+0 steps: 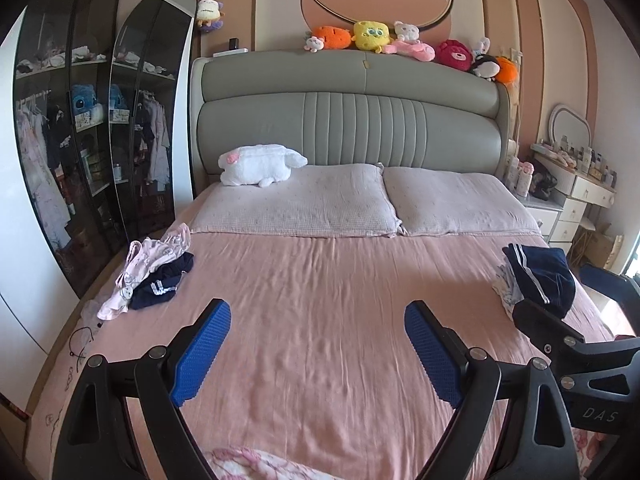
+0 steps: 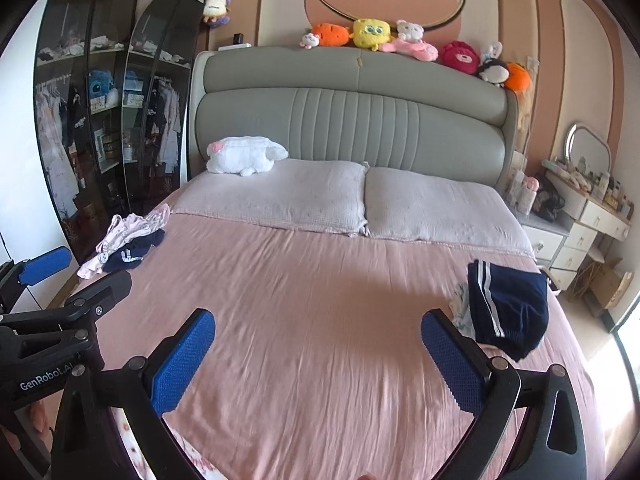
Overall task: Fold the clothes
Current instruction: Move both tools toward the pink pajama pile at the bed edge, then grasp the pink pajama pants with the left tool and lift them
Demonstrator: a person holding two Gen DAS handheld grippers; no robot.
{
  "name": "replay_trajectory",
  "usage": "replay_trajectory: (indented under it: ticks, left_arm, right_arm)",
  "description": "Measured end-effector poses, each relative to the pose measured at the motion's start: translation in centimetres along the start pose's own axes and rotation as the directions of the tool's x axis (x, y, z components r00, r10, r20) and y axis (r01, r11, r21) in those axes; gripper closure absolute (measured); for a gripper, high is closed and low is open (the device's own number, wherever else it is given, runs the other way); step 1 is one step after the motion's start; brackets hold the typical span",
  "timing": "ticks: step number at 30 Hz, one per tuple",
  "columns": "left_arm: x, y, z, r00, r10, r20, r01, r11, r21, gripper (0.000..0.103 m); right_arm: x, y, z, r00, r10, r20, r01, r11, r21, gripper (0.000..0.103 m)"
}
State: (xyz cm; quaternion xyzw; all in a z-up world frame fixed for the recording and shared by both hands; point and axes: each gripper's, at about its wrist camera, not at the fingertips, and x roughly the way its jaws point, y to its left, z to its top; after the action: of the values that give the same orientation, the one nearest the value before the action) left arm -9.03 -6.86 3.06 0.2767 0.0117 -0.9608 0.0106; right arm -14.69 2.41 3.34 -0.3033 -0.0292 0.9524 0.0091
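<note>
Two clothes piles [image 1: 150,270] [image 1: 536,280] (bed edges); both grippers [image 1: 318,334] [image 2: 318,340] agape.

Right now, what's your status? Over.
Left gripper open, empty. Right gripper open, empty. Crumpled pink and navy clothes pile and navy white-striped garment untouched on pink bedsheet. Nothing in the way.

Pink sheet [image 1: 320,300] over bed, two pale pillows [image 1: 296,200] lay against grey headboard [image 1: 352,120], white plush [image 1: 260,164] sat on left pillow, row of plush toys [image 1: 400,40] lined headboard top, dark wardrobe [image 1: 80,140] stood left, white dresser [image 1: 576,196] stood right.
</note>
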Motion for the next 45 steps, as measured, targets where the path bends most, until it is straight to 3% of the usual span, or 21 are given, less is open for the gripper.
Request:
replay_trajectory:
  ticks: [3,7,12,16,24,31,34,39,40,42,43,44,45]
  left_arm:
    - [1.8,2.3,1.5,1.0,-0.022,0.007,0.022,1.0,-0.009,0.014]
    - [4.4,6.1,3.1,1.0,0.018,0.022,-0.017,0.999,-0.043,0.014]
    - [7.8,12.8,3.8,0.997,0.062,0.052,-0.054,0.989,-0.137,0.014]
    - [11.3,18.5,3.8,0.988,0.149,0.036,-0.139,0.971,-0.196,0.014]
    - [19.4,29.3,0.4,0.95,0.301,-0.087,-0.313,0.903,-0.295,0.014]
    - [25.4,37.6,-4.1,0.886,0.429,-0.173,-0.463,0.814,-0.352,0.014]
    - [28.8,40.9,-5.3,0.884,0.424,-0.198,-0.468,0.795,-0.386,0.014]
    - [34.3,44.6,-7.1,0.883,0.352,-0.311,-0.46,0.783,-0.418,0.014]
    - [35.0,45.0,-7.6,0.893,0.312,-0.323,-0.434,0.787,-0.439,0.016]
    - [35.9,45.3,-8.6,0.908,0.252,-0.335,-0.392,0.793,-0.467,0.062]
    - [35.8,44.9,-8.7,0.911,0.254,-0.326,-0.387,0.798,-0.461,0.064]
    - [35.6,44.2,-8.7,0.913,0.26,-0.314,-0.384,0.808,-0.447,0.077]
    - [35.3,43.3,-8.5,0.915,0.272,-0.299,-0.383,0.822,-0.422,0.084]
  right_arm:
    - [1.9,1.8,2.1,0.998,0.044,0.042,-0.043,0.999,-0.026,0.0]
    - [4.9,4.5,4.6,0.984,0.156,0.086,-0.15,0.986,-0.075,0.0]
    - [11.0,9.4,7.3,0.956,0.293,0.038,-0.285,0.948,-0.141,0.0]
    - [16.8,14.5,8.8,0.936,0.352,-0.023,-0.35,0.92,-0.179,0.0]
    - [28.8,24.4,9.2,0.908,0.4,-0.127,-0.419,0.883,-0.211,0.0]
    - [38.2,31.6,8.0,0.861,0.449,-0.238,-0.494,0.85,-0.183,0.0]
    - [40.8,34.0,7.2,0.84,0.464,-0.28,-0.519,0.838,-0.168,0.0]
    - [43.6,37.0,6.4,0.802,0.506,-0.319,-0.566,0.813,-0.133,0.0]
    - [44.2,37.8,6.4,0.79,0.518,-0.328,-0.58,0.804,-0.128,0.0]
    - [45.4,39.3,6.4,0.767,0.541,-0.347,-0.607,0.786,-0.117,0.0]
    - [45.8,40.2,6.6,0.755,0.549,-0.359,-0.619,0.777,-0.113,0.0]
    - [46.3,41.0,6.7,0.743,0.557,-0.371,-0.631,0.768,-0.111,0.0]
    - [46.5,41.8,6.9,0.737,0.562,-0.376,-0.641,0.758,-0.122,0.0]
